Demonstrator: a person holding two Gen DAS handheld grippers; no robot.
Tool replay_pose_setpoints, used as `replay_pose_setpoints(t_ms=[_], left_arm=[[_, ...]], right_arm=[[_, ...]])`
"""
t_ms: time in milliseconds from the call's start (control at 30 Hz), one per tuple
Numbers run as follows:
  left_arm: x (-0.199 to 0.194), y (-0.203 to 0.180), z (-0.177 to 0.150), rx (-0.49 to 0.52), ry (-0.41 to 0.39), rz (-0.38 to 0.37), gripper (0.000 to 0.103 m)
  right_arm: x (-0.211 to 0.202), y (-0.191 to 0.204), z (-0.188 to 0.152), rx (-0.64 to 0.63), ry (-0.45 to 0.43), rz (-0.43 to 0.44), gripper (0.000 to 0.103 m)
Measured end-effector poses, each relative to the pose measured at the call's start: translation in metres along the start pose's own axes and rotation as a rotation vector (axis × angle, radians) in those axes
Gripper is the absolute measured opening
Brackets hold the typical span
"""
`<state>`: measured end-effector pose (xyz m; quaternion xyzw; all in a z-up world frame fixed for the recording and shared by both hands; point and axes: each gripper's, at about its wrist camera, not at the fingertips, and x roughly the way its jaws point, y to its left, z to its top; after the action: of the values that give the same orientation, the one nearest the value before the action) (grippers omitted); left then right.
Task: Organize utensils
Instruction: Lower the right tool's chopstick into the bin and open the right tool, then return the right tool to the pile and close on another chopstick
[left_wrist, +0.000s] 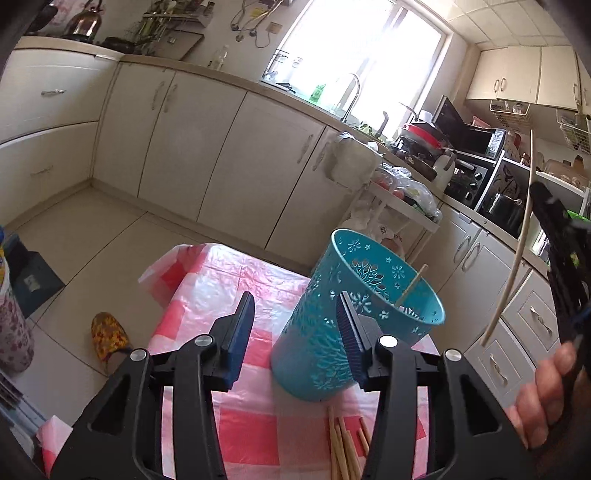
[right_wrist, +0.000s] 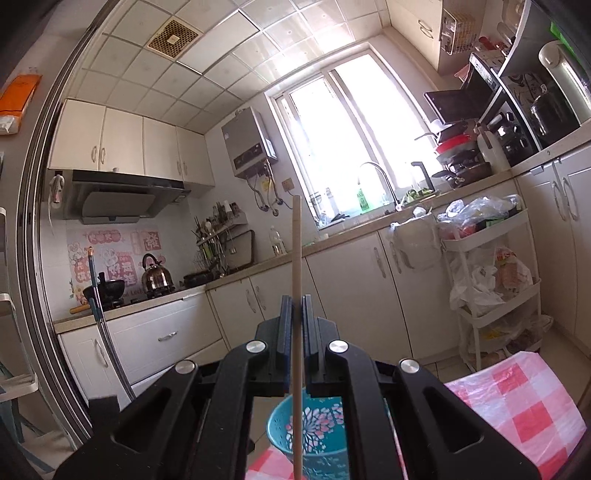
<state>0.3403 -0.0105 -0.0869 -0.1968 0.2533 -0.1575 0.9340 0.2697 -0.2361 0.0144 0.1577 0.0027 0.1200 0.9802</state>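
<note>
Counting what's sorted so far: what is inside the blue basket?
One chopstick leans inside the blue basket, its tip above the rim. The basket's bottom is hidden by its wall.

Bench (left_wrist: 229, 295) draped in a red-and-white checked plastic cloth. Teal perforated bin (left_wrist: 332, 332) standing upright toward the far right edge; loose wooden chopsticks (left_wrist: 345, 446) lying just before it, nearer edge.

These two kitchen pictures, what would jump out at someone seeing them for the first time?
Probably the turquoise cut-out holder, standing on the pink checked tablecloth with one chopstick already leaning inside. Next, the right tool, shut on a long pale chopstick held upright above that holder. The left tool hangs open beside the holder, with more chopsticks lying on the cloth below.
</note>
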Motion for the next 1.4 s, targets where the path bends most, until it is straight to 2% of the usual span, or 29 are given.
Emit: replay_pose_setpoints(t_ms=[100, 200, 400, 533, 600, 633, 833, 933, 1133, 1233, 1400], left_arm=[[-0.008, 0.010, -0.009, -0.036, -0.011, 0.019, 0.043], [-0.023, 0.019, -0.015, -0.066, -0.069, 0.058, 0.043], [-0.050, 0.022, -0.012, -0.070, -0.178, 0.129, 0.043], [-0.051, 0.022, -0.014, -0.069, -0.172, 0.134, 0.043], [-0.051, 0.023, -0.016, -0.078, -0.165, 0.130, 0.044], [-0.052, 0.023, -0.017, -0.080, -0.164, 0.130, 0.044], [-0.056, 0.020, -0.016, -0.086, -0.175, 0.126, 0.048], [-0.055, 0.020, -0.017, -0.097, -0.163, 0.130, 0.048], [-0.052, 0.019, -0.023, -0.092, -0.140, 0.125, 0.049], [-0.049, 0.019, -0.026, -0.094, -0.124, 0.131, 0.051], [-0.045, 0.016, -0.029, -0.075, -0.103, 0.137, 0.052]], right_arm=[[0.018, 0.005, 0.001, -0.016, -0.032, 0.002, 0.006], [0.039, 0.003, -0.006, -0.036, -0.027, -0.010, 0.006], [0.064, -0.020, -0.049, -0.065, 0.109, -0.063, 0.006], [0.061, -0.031, -0.072, -0.084, 0.200, -0.077, 0.007], [0.054, -0.033, -0.077, -0.103, 0.226, -0.075, 0.012], [0.050, -0.033, -0.077, -0.114, 0.227, -0.077, 0.017], [0.010, -0.042, -0.069, -0.094, 0.289, -0.104, 0.019], [-0.013, -0.048, -0.078, -0.081, 0.423, -0.135, 0.019], [-0.043, -0.058, -0.124, -0.074, 0.693, -0.171, 0.018], [-0.045, -0.059, -0.142, -0.082, 0.773, -0.181, 0.015], [-0.037, -0.061, -0.153, -0.107, 0.857, -0.217, 0.014]])
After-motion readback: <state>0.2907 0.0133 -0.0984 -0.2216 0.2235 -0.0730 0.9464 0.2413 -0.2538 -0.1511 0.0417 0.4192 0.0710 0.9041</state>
